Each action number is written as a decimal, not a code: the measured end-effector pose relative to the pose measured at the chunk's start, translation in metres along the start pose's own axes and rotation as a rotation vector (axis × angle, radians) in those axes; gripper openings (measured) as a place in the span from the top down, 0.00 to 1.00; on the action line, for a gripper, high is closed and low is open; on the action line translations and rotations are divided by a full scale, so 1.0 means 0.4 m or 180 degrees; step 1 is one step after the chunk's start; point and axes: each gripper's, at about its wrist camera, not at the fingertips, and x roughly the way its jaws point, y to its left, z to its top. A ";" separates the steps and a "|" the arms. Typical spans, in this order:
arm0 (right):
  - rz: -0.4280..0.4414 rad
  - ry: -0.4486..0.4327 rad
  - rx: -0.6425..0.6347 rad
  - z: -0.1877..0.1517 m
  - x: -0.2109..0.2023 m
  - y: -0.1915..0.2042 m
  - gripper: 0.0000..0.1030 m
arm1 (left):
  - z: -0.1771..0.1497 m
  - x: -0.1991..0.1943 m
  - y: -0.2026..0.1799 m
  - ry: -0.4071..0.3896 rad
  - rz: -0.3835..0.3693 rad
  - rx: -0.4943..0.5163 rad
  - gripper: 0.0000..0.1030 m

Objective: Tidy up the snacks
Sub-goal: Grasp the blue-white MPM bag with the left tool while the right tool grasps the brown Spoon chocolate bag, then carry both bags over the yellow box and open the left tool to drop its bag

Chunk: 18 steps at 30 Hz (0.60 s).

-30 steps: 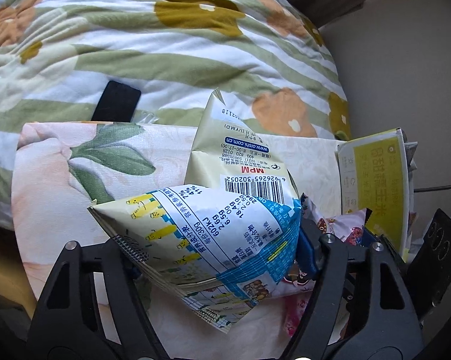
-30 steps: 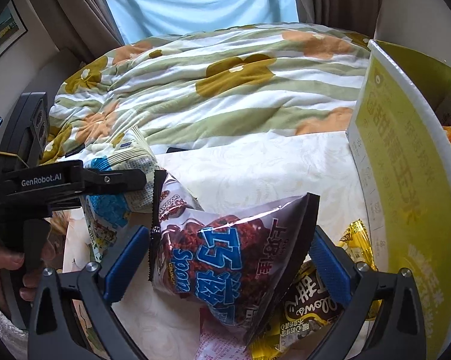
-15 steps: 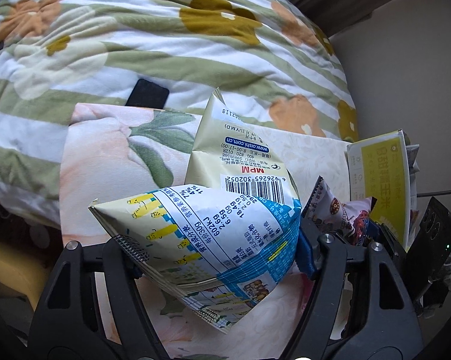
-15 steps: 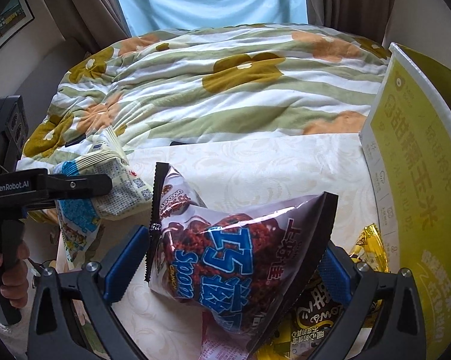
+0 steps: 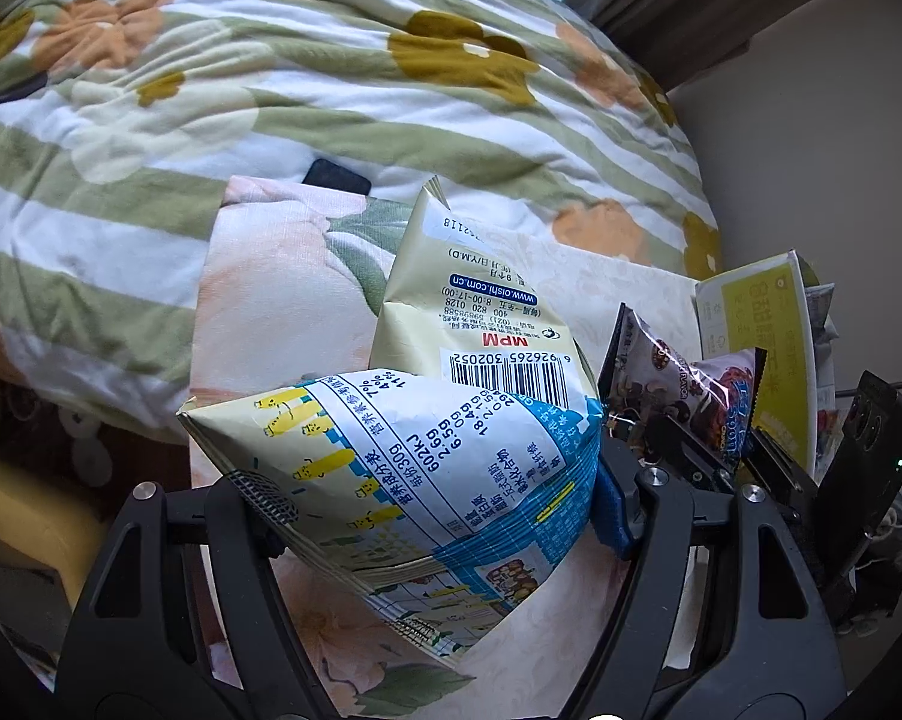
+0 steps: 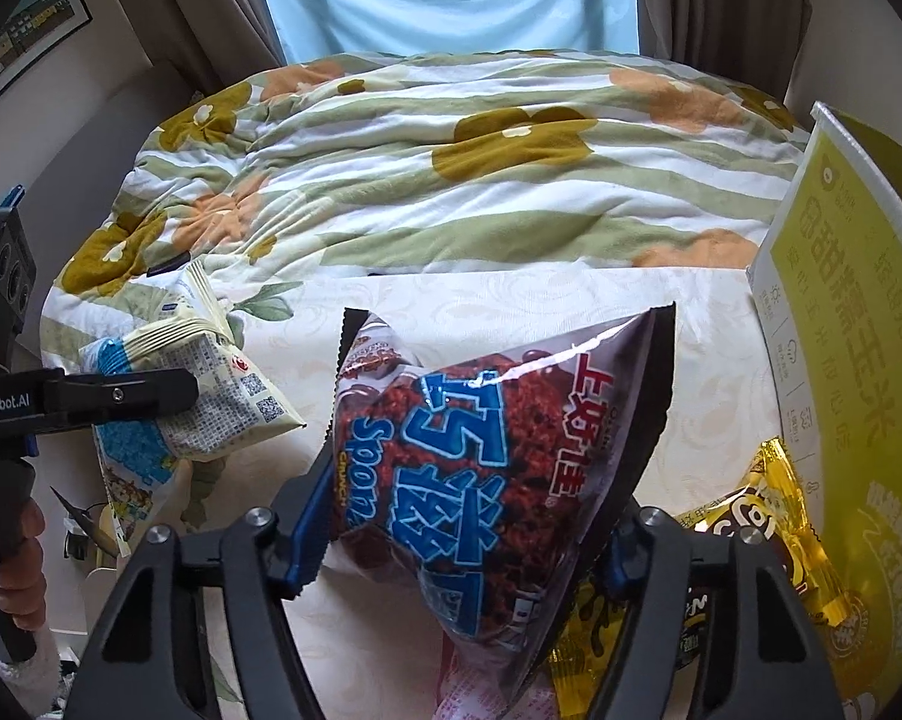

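Observation:
My left gripper (image 5: 436,498) is shut on a cream-and-blue snack bag (image 5: 427,438), held above the floral tablecloth (image 5: 271,312). The right wrist view shows that bag (image 6: 229,384) at the left, pinched by one black finger (image 6: 121,399). A brown chocolate snack bag (image 6: 487,438) with blue lettering stands between the jaws of my right gripper (image 6: 460,525). Those jaws are closing and their blue pads (image 6: 307,510) press its sides. In the left wrist view the brown bag (image 5: 685,396) shows at the right.
A tall yellow box (image 6: 841,360) stands at the right table edge, with a gold snack packet (image 6: 751,540) in front of it. Behind the table lies a bed with a flowered duvet (image 6: 451,180) and a flat black object (image 5: 337,177). A hand (image 6: 7,564) holds the left gripper's handle.
The right jaws have narrowed from wide open onto the brown bag. The left gripper has carried its bag leftward, away from the right one.

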 end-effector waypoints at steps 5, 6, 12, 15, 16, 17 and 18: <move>0.0066 -0.0194 0.0002 0.025 -0.093 0.010 0.37 | -0.011 -0.087 -0.045 -0.0184 0.0044 0.0068 0.31; 0.0068 -0.0251 0.0009 0.032 -0.121 0.009 0.37 | -0.012 -0.108 -0.062 -0.0226 0.0056 0.0099 0.31; 0.0103 -0.0477 0.0135 0.051 -0.294 -0.048 0.37 | -0.029 -0.224 -0.202 -0.0501 0.0026 0.0255 0.31; 0.0065 -0.0576 0.0147 0.047 -0.383 -0.097 0.37 | -0.051 -0.265 -0.289 -0.0633 -0.0041 0.0302 0.31; 0.0049 -0.0612 0.0145 0.042 -0.411 -0.115 0.37 | -0.061 -0.275 -0.322 -0.0671 -0.0066 0.0317 0.31; 0.0024 -0.0647 0.0148 0.036 -0.440 -0.136 0.37 | -0.073 -0.282 -0.360 -0.0707 -0.0098 0.0333 0.31; 0.0008 -0.0675 0.0151 0.030 -0.465 -0.156 0.37 | -0.083 -0.286 -0.387 -0.0729 -0.0125 0.0348 0.31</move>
